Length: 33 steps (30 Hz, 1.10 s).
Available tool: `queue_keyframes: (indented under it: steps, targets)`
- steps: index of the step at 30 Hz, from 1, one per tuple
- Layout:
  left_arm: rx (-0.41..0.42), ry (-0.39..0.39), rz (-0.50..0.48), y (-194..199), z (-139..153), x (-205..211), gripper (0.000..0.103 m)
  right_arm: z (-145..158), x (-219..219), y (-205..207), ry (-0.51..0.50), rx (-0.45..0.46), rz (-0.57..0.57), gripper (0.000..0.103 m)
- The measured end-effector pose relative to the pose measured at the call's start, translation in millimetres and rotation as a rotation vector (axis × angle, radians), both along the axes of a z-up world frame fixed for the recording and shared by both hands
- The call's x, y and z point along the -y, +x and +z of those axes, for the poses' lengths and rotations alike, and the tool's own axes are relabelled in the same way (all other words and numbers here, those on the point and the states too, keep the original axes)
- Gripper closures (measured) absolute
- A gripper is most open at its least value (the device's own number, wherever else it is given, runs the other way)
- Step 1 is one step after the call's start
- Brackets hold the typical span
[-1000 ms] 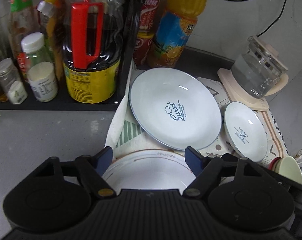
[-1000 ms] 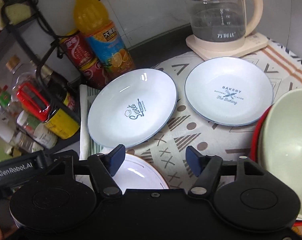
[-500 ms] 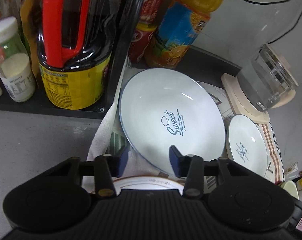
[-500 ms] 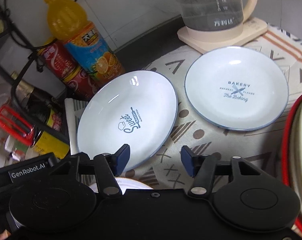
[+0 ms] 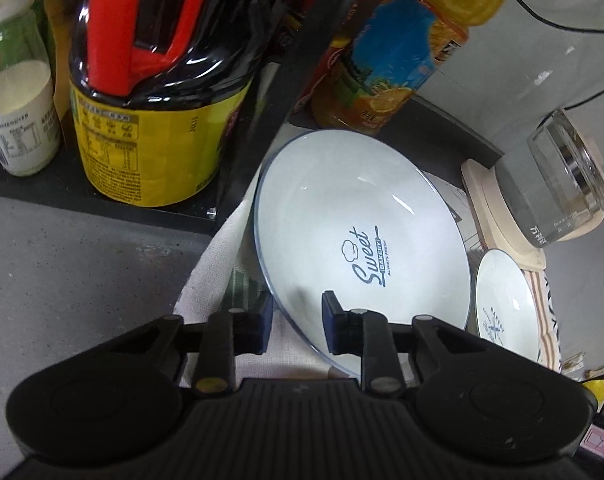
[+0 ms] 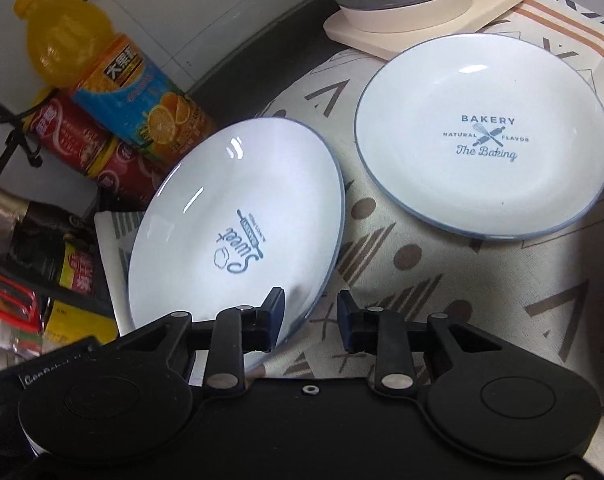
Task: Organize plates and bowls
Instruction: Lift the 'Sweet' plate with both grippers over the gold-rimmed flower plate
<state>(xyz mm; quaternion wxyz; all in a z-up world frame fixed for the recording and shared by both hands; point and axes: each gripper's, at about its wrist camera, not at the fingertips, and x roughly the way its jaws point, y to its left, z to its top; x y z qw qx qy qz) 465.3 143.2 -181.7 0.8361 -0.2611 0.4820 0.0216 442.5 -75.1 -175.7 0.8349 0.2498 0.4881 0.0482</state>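
Note:
A white blue-rimmed "Sweet" plate (image 5: 361, 236) lies on the patterned cloth; it also shows in the right wrist view (image 6: 238, 232). My left gripper (image 5: 296, 318) is open, its fingers straddling the plate's near left rim. My right gripper (image 6: 309, 316) is open, its fingers straddling the plate's near right rim. A smaller "Bakery" plate (image 6: 481, 136) lies to the right; it also shows in the left wrist view (image 5: 505, 308).
A black rack with a dark sauce jug (image 5: 158, 96) and jars stands left. An orange juice bottle (image 6: 114, 76) and red cans (image 6: 74, 140) stand behind the plate. A glass kettle on a cream base (image 5: 557, 188) is at back right.
Both grippers moved forward to the Sweet plate and narrowed their jaws around its rim. The brown-rimmed plate near the left gripper and the bowls at the right have left view.

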Motion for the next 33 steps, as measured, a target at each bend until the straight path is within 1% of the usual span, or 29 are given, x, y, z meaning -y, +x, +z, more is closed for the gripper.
queue_keyframes:
  steps: [3,5,9,10,13,16,18,22,25,27,29,33]
  targets:
    - [-0.002,-0.009,0.022,1,-4,-5,0.081,-2,1,4,0.013,-0.001,-0.015,0.079]
    - [-0.001,-0.022,0.038,1,-7,-9,0.081,-5,2,7,0.019,-0.005,-0.021,0.083]
    - [-0.001,-0.021,0.044,2,-13,-10,0.082,-10,-1,10,0.004,-0.009,-0.014,0.085]
    - [-0.003,-0.027,0.048,3,-15,-10,0.085,-11,-2,12,0.003,-0.012,-0.012,0.086]
    - [-0.003,-0.039,0.059,5,-18,-11,0.086,-12,-4,15,-0.005,-0.01,-0.012,0.088]
    - [-0.003,-0.041,0.052,8,-20,-7,0.092,-12,-4,19,-0.008,-0.012,-0.014,0.088]
    - [-0.006,-0.036,0.053,7,-19,-7,0.093,-13,-1,20,0.004,-0.02,-0.03,0.089]
    - [0.005,-0.033,0.056,7,-15,-6,0.093,-10,-4,22,-0.014,-0.05,-0.049,0.089]
    - [0.019,-0.039,0.063,4,-7,-9,0.093,-3,-3,18,-0.002,-0.018,-0.038,0.093]
    - [0.014,-0.037,0.065,2,-5,-8,0.093,6,-6,14,-0.027,0.007,-0.007,0.092]
    - [0.016,-0.03,0.071,-2,-4,-6,0.093,11,-7,12,-0.049,0.012,0.008,0.092]
    - [0.021,-0.031,0.086,-13,2,-4,0.092,18,-5,7,-0.046,0.028,0.013,0.091]
